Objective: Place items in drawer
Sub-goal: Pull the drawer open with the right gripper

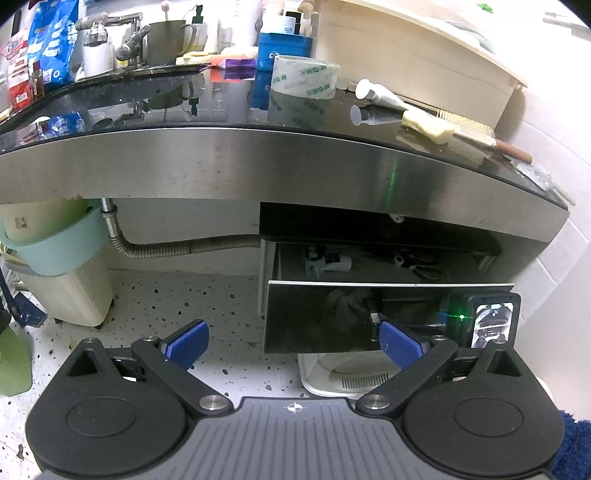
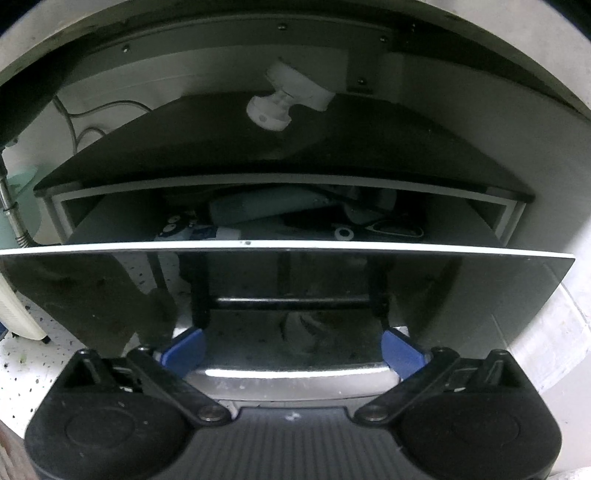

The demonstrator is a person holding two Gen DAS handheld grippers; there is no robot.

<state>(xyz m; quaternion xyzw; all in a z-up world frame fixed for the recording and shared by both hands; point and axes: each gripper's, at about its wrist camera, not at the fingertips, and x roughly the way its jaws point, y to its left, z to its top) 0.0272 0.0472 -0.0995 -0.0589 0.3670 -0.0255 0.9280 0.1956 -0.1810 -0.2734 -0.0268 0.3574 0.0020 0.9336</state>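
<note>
Here my left gripper [image 1: 293,343] hangs with its blue-padded fingers [image 1: 188,341] spread wide and nothing between them, held back from the cabinet above the speckled white floor [image 1: 192,295]. My right gripper [image 2: 293,350] is likewise spread wide and grips nothing; its blue pads [image 2: 186,350] sit close against the glossy black drawer front [image 2: 288,291], one near each end of the curved silver handle [image 2: 291,374] that runs along the front's lower edge. I cannot tell whether the pads touch the handle.

The drawer [image 1: 388,314] under the vanity stands pulled partly out. Inside it, through the gap over the white top edge, I see a pale teal tube-shaped item [image 2: 258,210] lying across the back, a small blue and white bottle [image 2: 195,232] at the left, a white ring-shaped cap [image 2: 344,233] and dark-handled scissors [image 1: 424,267] toward the right. The interior is dim, so finer detail is lost.

Further out, the black glossy countertop [image 1: 147,107] with its brushed steel apron carries a roll of clear tape with green print [image 1: 304,77], a white squeezed tube [image 1: 380,94], a cream hairbrush with a brown handle [image 1: 469,134] and a blue box [image 1: 282,48]. A chrome tap [image 1: 125,33] stands at the far left. Below, a corrugated metal hose [image 1: 166,247] runs beside a mint-rimmed cream basket [image 1: 62,273].
</note>
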